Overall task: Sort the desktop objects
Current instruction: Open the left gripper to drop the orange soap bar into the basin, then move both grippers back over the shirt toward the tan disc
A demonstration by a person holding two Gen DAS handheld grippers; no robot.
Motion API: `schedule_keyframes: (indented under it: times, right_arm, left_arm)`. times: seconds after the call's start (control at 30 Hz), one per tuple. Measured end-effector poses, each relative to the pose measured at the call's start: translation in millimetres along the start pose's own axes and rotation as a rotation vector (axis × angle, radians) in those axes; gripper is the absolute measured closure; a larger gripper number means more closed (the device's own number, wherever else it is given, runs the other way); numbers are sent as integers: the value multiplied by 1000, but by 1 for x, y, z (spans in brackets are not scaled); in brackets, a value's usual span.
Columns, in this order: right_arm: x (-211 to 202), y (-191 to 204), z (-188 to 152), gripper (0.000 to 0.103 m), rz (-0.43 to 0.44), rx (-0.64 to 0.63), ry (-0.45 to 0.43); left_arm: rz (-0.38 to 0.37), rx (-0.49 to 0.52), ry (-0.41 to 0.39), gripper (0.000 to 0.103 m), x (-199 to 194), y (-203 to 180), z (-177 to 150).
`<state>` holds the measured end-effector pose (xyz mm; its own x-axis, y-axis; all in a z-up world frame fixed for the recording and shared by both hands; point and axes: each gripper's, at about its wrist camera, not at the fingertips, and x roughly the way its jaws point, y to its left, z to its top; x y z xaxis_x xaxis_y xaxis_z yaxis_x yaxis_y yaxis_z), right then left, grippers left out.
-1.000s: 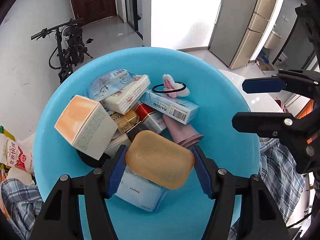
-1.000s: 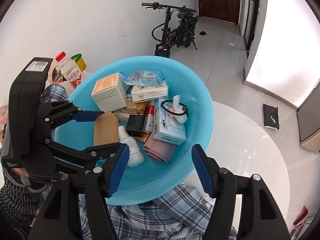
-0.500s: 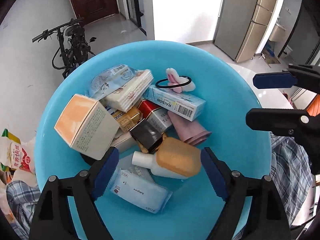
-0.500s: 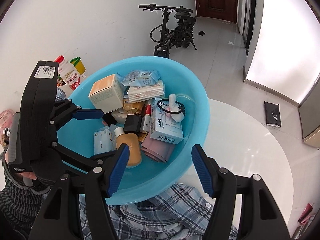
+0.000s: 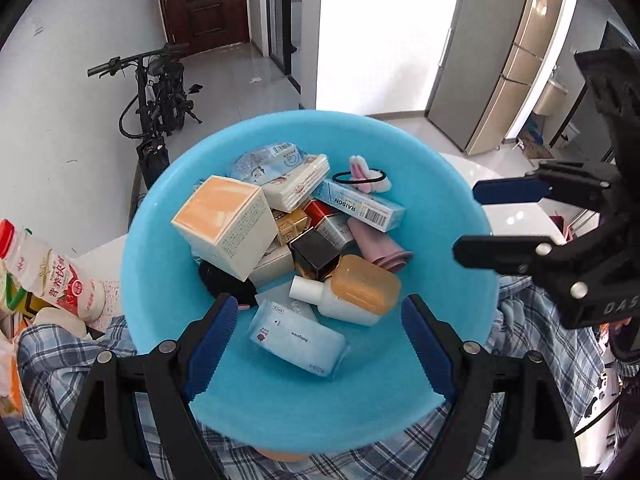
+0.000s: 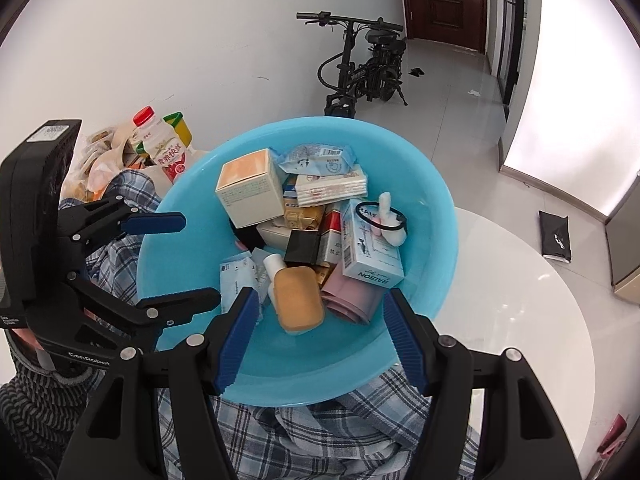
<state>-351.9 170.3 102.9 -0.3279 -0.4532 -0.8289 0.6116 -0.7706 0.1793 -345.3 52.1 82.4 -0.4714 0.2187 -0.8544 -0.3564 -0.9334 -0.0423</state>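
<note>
We are holding our left gripper (image 5: 316, 340) over the near side of the blue basin (image 5: 448, 208), its jaws having just been opening and now standing apart with nothing pressed between them, the amber-capped white bottle (image 5: 352, 290) lying loose in the basin just beyond the fingertips, against a pale blue wipes packet (image 5: 296, 338). Our right gripper (image 6: 316, 336) is hanging spread and empty above the basin's near rim. The basin is sitting on a checked cloth (image 6: 320, 436) at the edge of a white table (image 6: 520, 320), holding an orange-topped box (image 5: 226, 226), a RAISON carton (image 5: 360, 206) and a black hair tie (image 5: 360, 178).
</note>
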Motion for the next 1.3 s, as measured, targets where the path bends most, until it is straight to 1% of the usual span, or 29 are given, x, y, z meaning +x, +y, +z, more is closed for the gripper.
schedule_keyframes:
  times: [0.13, 0.2, 0.23, 0.27, 0.33, 0.4, 0.47, 0.5, 0.6, 0.63, 0.7, 0.77, 0.83, 1.03, 1.2, 1.3]
  right_arm:
    - [-8, 19, -5, 40, 10, -35, -8]
    - [-15, 27, -9, 36, 19, -47, -23]
    - [-19, 30, -11, 31, 28, -51, -36]
    - [-24, 33, -14, 24, 38, -52, -56]
    - [-34, 38, -20, 17, 57, -44, -108]
    - [-42, 42, -27, 17, 78, -40, -150]
    - [-47, 48, -35, 17, 95, -49, -176]
    - [-49, 51, -40, 17, 99, -59, -190]
    - [-59, 63, -62, 17, 70, -123, -277]
    - [-62, 67, -71, 16, 63, -152, -305]
    - [-62, 76, -87, 13, 59, -196, -334]
    - [-58, 84, -100, 13, 79, -225, -333]
    - [-51, 93, -112, 13, 94, -251, -311]
    - [-29, 119, -140, 13, 117, -323, -246]
    - [-18, 128, -155, 13, 145, -304, -215]
    - [-14, 130, -163, 12, 178, -287, -203]
  left_arm:
    - [13, 12, -28, 17, -23, -1, -10]
    - [23, 12, -42, 17, -34, 0, -18]
    - [28, 12, -48, 17, -38, 1, -23]
    - [29, 12, -57, 17, -43, 2, -28]
    - [29, 4, -72, 17, -51, 5, -39]
    - [34, -14, -80, 17, -58, 10, -51]
    - [79, -80, -112, 17, -69, 18, -65]
    - [85, -98, -127, 17, -74, 20, -73]
    - [46, -93, -145, 16, -87, 23, -97]
    - [50, -86, -140, 15, -87, 23, -103]
    - [77, -67, -127, 14, -86, 22, -115]
    - [109, -52, -109, 14, -80, 22, -125]
    - [129, -61, -92, 14, -73, 26, -133]
    - [115, -102, -35, 14, -51, 35, -154]
    - [145, -127, -61, 14, -51, 39, -170]
    - [128, -140, -66, 14, -52, 42, -181]
